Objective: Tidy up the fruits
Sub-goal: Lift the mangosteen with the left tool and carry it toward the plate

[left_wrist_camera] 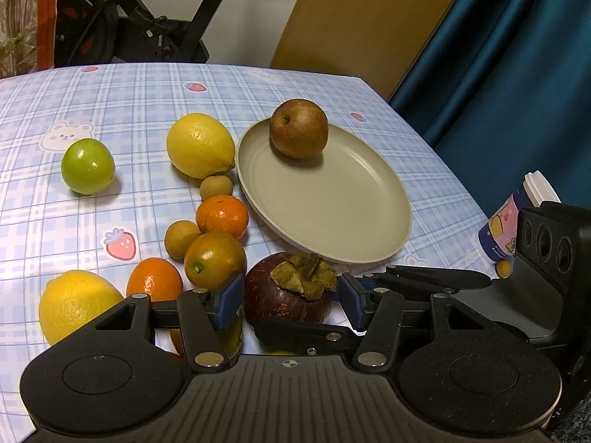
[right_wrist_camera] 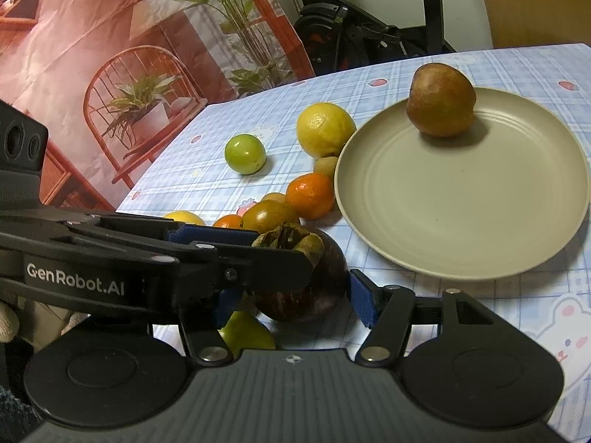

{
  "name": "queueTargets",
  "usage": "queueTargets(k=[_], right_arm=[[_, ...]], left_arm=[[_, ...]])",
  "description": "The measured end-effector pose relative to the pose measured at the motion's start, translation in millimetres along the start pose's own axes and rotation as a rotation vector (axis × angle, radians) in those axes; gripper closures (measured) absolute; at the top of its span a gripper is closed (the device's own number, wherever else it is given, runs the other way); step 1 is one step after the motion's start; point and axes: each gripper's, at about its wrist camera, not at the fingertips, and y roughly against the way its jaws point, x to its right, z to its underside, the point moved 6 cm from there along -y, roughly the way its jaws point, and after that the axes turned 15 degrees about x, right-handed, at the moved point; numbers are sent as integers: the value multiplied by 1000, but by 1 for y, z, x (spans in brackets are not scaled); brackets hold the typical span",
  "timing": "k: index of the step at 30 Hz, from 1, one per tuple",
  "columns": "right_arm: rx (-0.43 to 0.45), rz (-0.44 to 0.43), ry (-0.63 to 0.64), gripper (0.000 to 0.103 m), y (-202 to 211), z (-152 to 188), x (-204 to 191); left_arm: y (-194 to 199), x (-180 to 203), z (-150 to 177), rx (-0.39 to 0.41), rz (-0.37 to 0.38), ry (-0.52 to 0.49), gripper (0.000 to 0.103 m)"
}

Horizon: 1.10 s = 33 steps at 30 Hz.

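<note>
— Dark purple round mangosteen with a dry brown calyx sat closest, on the checked tablecloth. My left gripper had both blue pads against its sides, clamping it.

— And the other one?

— My right gripper straddled the same fruit crosswise. One pad touched it and the other was hidden, so I couldn't tell whether it gripped.

— The plate?

— That round beige plate lay just beyond the fingertips, rightward, with a red-brown apple at its far rim. Yellow lemons and oranges crowded ahead-left.
</note>
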Motion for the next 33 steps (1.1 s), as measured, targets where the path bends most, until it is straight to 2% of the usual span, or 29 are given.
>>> queueTargets(k=[19,33], right_arm=[[76,19,28,39,16,-16,-4],[136,54,55,39,24,-37,8]], left_arm=[[7,9,-15,69,18,9,44],[-9,24,-37,99,40,-46,44]])
